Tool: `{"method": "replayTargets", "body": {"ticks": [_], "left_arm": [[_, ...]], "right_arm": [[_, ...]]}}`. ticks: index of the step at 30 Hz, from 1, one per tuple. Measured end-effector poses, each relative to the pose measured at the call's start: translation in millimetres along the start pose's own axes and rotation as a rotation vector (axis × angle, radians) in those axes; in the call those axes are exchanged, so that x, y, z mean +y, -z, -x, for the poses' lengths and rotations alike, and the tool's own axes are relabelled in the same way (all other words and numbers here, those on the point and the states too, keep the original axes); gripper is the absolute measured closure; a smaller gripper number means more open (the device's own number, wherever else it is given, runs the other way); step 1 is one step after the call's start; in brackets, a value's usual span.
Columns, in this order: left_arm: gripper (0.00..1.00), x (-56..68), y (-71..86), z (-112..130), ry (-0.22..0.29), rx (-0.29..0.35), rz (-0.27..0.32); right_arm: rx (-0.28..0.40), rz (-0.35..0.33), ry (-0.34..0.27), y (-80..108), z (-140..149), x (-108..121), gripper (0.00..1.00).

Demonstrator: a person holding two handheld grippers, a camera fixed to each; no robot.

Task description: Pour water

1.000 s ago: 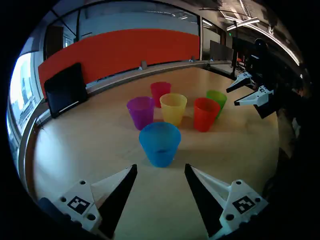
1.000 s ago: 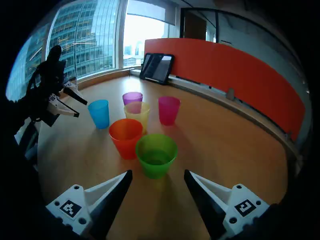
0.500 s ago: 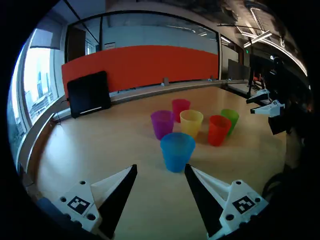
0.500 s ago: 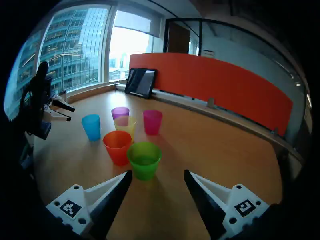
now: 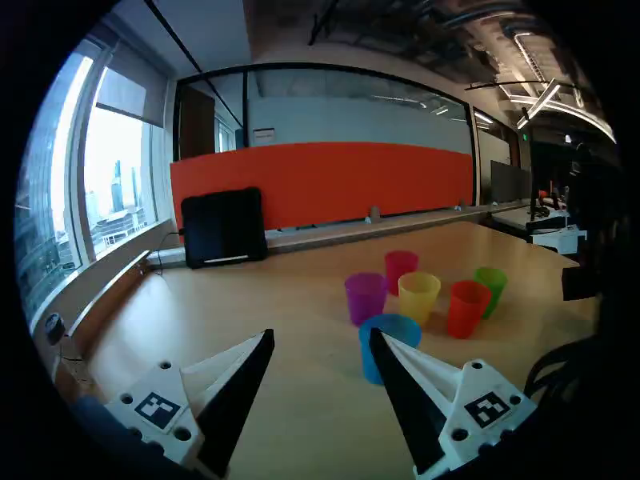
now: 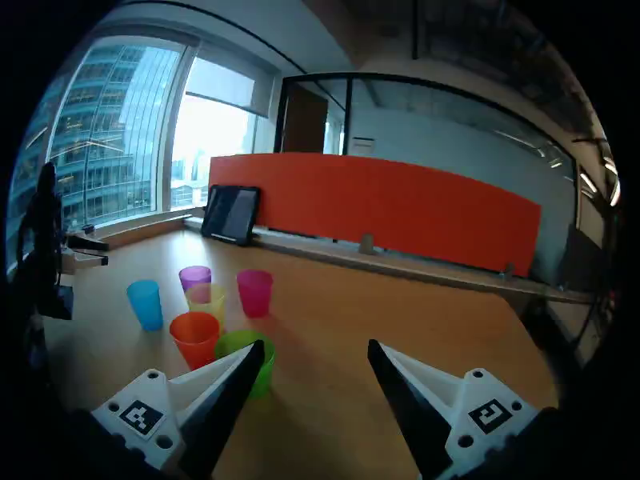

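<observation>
Risk first: both pairs of jaws are standing open and holding nothing, and neither is lining up with a cup. In the left gripper view the blue cup [image 5: 398,326] is sitting near, partly behind one finger of the left gripper [image 5: 320,332], not in the gap. In the right gripper view the green cup [image 6: 232,342] is hiding likewise behind a finger of the right gripper [image 6: 316,342]. Closing from here would likely be clipping a rim and tipping a light cup. The cups are huddling close, so one knock could be toppling its neighbours. Whether any is holding water, I cannot tell.

Room: an orange wall panel [image 5: 320,184] is running along the far side, with glass above and tall windows [image 5: 104,200] at the left. A dark tablet [image 5: 224,228] is leaning at the far edge.

Surface: a pale wooden worktop [image 5: 264,304], smooth, looking dry.

Cups: purple cup [image 5: 366,296], pink cup [image 5: 400,268], yellow cup [image 5: 418,296], orange cup [image 5: 466,308] and the green one at the far right, all standing upright.
</observation>
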State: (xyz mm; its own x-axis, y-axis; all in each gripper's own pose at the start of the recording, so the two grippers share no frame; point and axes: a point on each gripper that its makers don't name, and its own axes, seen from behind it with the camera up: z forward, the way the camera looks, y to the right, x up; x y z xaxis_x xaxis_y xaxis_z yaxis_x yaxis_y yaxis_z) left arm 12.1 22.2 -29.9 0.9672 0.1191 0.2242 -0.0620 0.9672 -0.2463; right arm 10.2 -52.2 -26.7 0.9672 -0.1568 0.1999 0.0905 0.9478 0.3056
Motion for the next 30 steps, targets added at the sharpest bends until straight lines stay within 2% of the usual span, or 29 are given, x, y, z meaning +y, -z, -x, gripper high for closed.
{"method": "replayTargets", "body": {"ticks": [8,17,23,30], "left_arm": [[0.12,-8.2,4.4,-24.7,0.005,0.098,-0.082],[0.13,-11.5,3.2,-34.4,0.007,0.159,-0.142],[0.12,-15.7,4.4,-46.9,0.013,0.209,-0.169],[0.13,-21.7,4.4,-50.4,0.009,0.227,-0.206]], "right_arm": [[0.098,0.096,-0.066,2.0,-14.0,18.8,0.00],[0.214,0.217,-0.115,11.2,-32.3,37.2,0.00],[0.273,0.283,-0.107,20.3,-40.1,43.8,0.00],[0.289,0.352,-0.087,26.3,-36.6,52.8,0.00]]}}
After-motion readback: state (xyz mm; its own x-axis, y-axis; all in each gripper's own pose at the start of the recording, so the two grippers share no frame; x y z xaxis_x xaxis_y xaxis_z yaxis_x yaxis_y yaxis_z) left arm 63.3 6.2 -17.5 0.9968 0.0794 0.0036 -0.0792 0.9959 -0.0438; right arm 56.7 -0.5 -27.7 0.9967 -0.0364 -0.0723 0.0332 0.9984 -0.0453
